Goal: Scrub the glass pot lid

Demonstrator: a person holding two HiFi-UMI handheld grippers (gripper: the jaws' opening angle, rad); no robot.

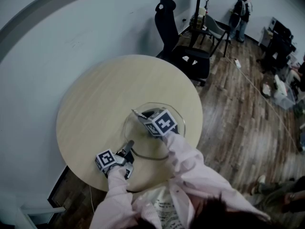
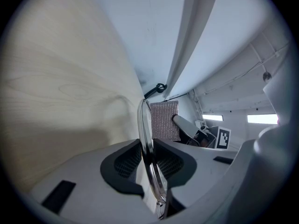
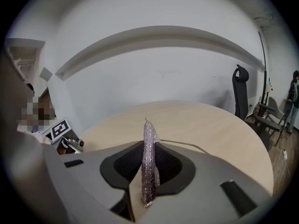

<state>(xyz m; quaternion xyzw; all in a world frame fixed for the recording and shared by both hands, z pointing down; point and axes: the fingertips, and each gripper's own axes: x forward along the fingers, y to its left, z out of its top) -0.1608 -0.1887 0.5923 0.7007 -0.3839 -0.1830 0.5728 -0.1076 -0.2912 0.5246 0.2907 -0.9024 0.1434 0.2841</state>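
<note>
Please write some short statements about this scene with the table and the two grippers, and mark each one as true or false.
1. The left gripper is shut on the rim of the glass lid. True.
2. The right gripper holds nothing. False: it is shut on a silvery scrubbing pad, which stands edge-on between its jaws.
3. The table is square and dark. False: it is round, of light wood.
4. A black office chair stands beyond the far edge of the table. True.
5. The scrubbing pad is near the lid in the left gripper view. True.

Pale wood-grain table [image 1: 95, 104], silvery mesh scrub cloth [image 3: 149, 167], clear steel-rimmed lid [image 2: 146, 143]
</note>
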